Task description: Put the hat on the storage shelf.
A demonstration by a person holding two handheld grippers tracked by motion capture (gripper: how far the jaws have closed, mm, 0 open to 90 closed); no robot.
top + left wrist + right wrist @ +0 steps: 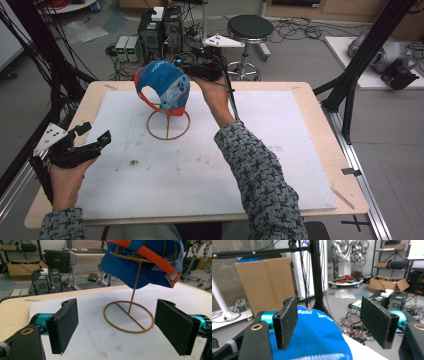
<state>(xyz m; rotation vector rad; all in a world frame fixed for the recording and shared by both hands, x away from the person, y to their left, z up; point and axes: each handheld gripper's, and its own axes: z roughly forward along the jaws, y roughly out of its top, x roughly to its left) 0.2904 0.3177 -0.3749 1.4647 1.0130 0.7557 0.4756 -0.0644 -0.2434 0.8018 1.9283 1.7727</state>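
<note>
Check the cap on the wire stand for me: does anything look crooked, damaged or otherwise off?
The blue cap hangs tilted on the gold wire stand, not level: in the left gripper view its orange strap slants down one side. No tear shows. The right gripper is open beside the crown, not gripping. The white mat bears small dirt specks.

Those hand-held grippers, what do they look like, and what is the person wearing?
Each gripper, left and right, has a black body, turquoise metal parts and two flat black jaws faced with rough pads. A grey three-cornered plate with black dots tops the left one; a black cable trails from the right. The sleeves are speckled grey knit.
</note>
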